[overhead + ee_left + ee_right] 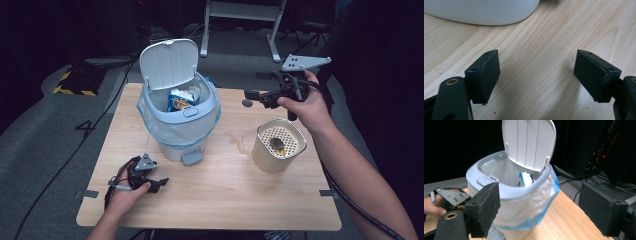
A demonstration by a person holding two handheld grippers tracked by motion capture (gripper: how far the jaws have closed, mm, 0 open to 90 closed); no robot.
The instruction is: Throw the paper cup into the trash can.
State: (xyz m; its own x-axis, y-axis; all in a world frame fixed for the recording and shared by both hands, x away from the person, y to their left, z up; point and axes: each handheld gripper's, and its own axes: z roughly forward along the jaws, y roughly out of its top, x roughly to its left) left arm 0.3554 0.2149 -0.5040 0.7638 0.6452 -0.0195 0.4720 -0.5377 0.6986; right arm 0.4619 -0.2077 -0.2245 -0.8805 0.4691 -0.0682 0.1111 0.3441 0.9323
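Note:
A pale blue pedal bin point(186, 131) stands mid-table with its white lid point(168, 62) flipped up. A blue snack packet point(180, 99) lies inside, and a clear bag lines the rim. My left gripper point(159, 184) rests low near the front left, open and empty, with its jaws toward the bin's base point(481, 12). My right gripper point(247, 98) hovers right of the bin, open and empty, with its jaws pointing at it. From the right gripper point(540, 186) I see the bin point(524, 192), the lid point(527, 140) and the packet point(525, 178). From the left gripper point(537, 53) I see bare wood between the jaws.
A cream cylinder point(277, 145) with a perforated top and a small dark scrap on it stands at the right, below my right hand. A wet smear point(239, 142) marks the table point(215, 200) between bin and cylinder. Cables trail over the floor at the left.

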